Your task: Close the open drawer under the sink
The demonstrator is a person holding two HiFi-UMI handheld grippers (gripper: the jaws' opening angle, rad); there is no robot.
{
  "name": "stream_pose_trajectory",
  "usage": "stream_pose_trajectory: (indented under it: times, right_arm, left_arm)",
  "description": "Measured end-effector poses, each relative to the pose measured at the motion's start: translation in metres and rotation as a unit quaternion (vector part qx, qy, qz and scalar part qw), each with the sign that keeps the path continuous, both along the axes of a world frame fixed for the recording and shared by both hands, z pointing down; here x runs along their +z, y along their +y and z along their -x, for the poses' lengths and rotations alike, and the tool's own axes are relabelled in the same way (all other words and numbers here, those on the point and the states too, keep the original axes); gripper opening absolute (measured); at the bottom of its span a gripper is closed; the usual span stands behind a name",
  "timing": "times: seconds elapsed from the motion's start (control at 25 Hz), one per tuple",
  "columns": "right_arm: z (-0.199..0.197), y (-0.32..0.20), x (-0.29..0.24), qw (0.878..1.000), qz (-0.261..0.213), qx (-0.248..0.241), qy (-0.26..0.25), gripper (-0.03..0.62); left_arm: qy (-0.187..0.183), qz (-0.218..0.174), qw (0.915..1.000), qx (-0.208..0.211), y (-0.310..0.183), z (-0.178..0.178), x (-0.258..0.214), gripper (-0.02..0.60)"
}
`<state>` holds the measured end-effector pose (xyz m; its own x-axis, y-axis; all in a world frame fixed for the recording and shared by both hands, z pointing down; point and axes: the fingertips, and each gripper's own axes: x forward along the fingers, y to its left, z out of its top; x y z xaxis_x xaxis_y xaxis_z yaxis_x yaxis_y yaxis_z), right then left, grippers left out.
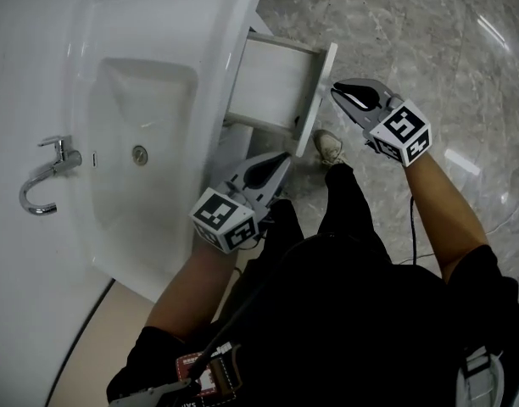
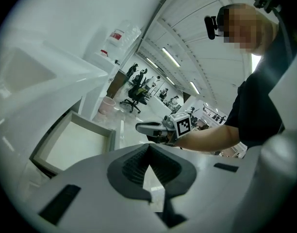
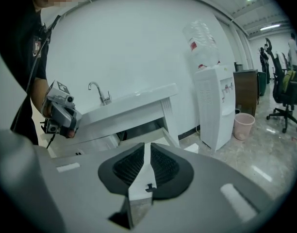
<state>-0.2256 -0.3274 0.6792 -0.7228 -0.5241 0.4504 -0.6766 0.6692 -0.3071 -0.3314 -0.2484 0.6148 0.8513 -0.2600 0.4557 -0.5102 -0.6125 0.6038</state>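
Under the sink the drawer juts open; left claw and right claw, both closed and empty, flank its front, likely to push.

Head camera looks steeply down on the drawer. Cameras on my left gripper and right gripper face it closely, from opposite sides.

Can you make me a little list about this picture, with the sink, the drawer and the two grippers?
sink: white, basin empty, faucet on its rim
drawer: pulled out from under the sink, looks empty
left gripper: shut, empty, near one end of the drawer's front
right gripper: shut, empty, beside the drawer's front, further along
floor: grey marble, a shoe on it by the drawer
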Motion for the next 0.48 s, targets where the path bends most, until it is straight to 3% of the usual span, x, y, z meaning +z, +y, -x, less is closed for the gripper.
stream_pose_trajectory:
  times: [0.32,0.48]
  right_arm:
    - [0.007,0.023,0.065,0.999,0.004,-0.035,0.024,0.059]
    - [0.016,0.030,0.096,0.996,-0.002,-0.076,0.046,0.126]
  left_arm:
    - [-0.017,0.012,0.9998,0.004,0.005,-0.016,0.046,-0.003]
    - [-0.022,0.010,0.9997,0.004,0.005,-0.019,0.063,-0.003]
